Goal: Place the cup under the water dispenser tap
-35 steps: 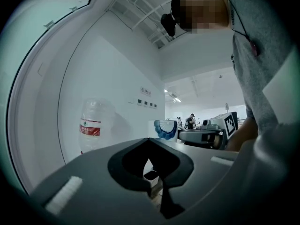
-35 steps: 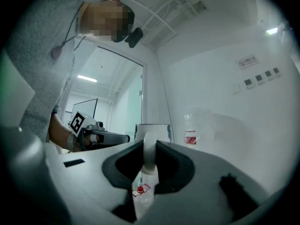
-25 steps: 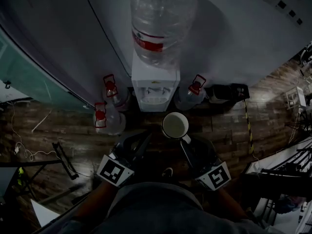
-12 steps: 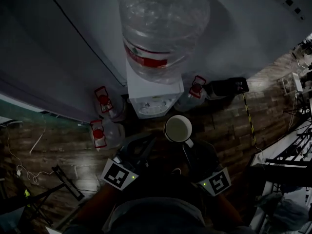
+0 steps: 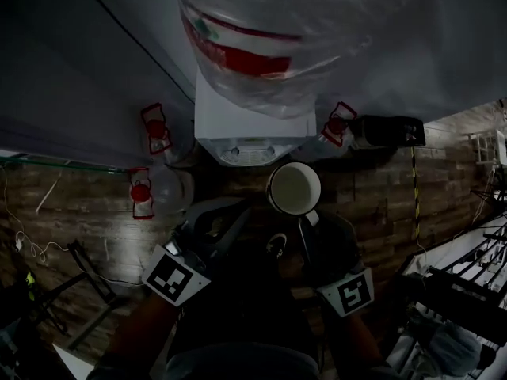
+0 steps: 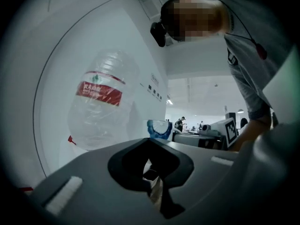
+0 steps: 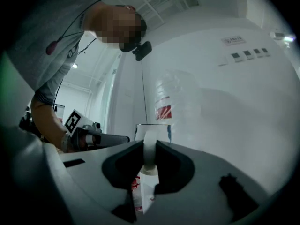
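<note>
A white cup [image 5: 294,188] hangs upright just in front of the white water dispenser [image 5: 238,129], to the right of its tap recess [image 5: 252,155]. My right gripper [image 5: 305,222] is shut on the cup's handle [image 7: 149,149], which stands pinched between the jaws in the right gripper view. The cup's blue-patterned side [image 6: 159,129] shows in the left gripper view. My left gripper [image 5: 238,216] sits to the cup's left, level with it, jaws together and nothing in them. A big clear bottle [image 5: 293,30] with a red label tops the dispenser.
Spare water bottles with red caps stand on the wood floor left [image 5: 150,192] and right [image 5: 337,125] of the dispenser. A black box [image 5: 388,131] lies by the wall at the right. Metal racks [image 5: 467,283] line the right edge. The wall rises right behind the dispenser.
Both grippers and the cup have come closer to the dispenser and sunk lower; the bottle now fills the top of the head view. The grip on the handle is unchanged.
</note>
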`<state>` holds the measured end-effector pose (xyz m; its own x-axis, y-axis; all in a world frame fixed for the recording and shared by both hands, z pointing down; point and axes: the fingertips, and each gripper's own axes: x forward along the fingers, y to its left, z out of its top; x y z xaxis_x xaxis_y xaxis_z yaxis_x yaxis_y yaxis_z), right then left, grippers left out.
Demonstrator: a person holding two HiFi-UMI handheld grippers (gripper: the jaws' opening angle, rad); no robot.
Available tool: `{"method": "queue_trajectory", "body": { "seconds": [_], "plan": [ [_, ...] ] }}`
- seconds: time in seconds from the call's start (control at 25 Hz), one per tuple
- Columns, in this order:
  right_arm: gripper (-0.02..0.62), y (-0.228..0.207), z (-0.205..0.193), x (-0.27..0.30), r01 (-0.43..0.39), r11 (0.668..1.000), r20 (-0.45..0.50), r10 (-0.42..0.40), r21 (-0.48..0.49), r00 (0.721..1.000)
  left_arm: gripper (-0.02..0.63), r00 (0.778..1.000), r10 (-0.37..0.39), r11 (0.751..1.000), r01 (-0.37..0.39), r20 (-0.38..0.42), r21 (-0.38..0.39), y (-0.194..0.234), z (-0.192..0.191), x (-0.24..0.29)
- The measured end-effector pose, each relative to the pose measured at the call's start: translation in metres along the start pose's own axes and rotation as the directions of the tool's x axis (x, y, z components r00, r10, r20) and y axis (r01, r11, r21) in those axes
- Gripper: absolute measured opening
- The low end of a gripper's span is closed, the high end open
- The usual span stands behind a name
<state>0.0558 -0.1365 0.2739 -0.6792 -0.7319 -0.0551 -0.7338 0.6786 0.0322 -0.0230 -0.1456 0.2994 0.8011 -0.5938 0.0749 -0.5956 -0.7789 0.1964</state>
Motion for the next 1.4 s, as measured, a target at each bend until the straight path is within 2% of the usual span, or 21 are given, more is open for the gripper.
{"method": "queue_trajectory", "body": {
  "seconds": [0.16,0.28,0.48,0.76,0.96,1.4],
  "plan": [
    [0.063,-0.008,-0.043,0.0,-0.044,0.999,0.002,0.044,0.002,0.999,0.008,0.998,0.062,0.997,-0.063,0.019,0.051,0.013,-0.032,0.011],
    [0.063,-0.015,-0.078,-0.003,-0.069,0.997,0.002,0.069,0.017,0.998,0.008,0.993,0.109,0.992,-0.111,0.046,0.06,0.021,-0.058,0.023],
    [0.063,-0.019,-0.137,-0.004,-0.09,0.994,0.01,0.09,0.056,0.996,0.008,0.988,0.151,0.983,-0.155,0.044,0.095,0.035,-0.107,0.036],
    [0.063,-0.021,-0.216,0.004,-0.073,0.993,0.004,0.073,0.091,0.997,0.008,0.989,0.144,0.987,-0.146,0.026,0.071,0.064,-0.186,0.046],
    [0.063,-0.022,-0.266,0.016,-0.053,0.994,-0.013,0.055,0.096,0.998,0.006,0.986,0.162,0.987,-0.162,0.03,0.015,0.086,-0.232,0.051],
    [0.062,-0.014,-0.371,0.011,-0.007,0.995,-0.094,0.016,0.097,0.995,0.008,0.989,0.146,0.989,-0.146,-0.028,-0.009,0.113,-0.322,0.063]
  ]
}}
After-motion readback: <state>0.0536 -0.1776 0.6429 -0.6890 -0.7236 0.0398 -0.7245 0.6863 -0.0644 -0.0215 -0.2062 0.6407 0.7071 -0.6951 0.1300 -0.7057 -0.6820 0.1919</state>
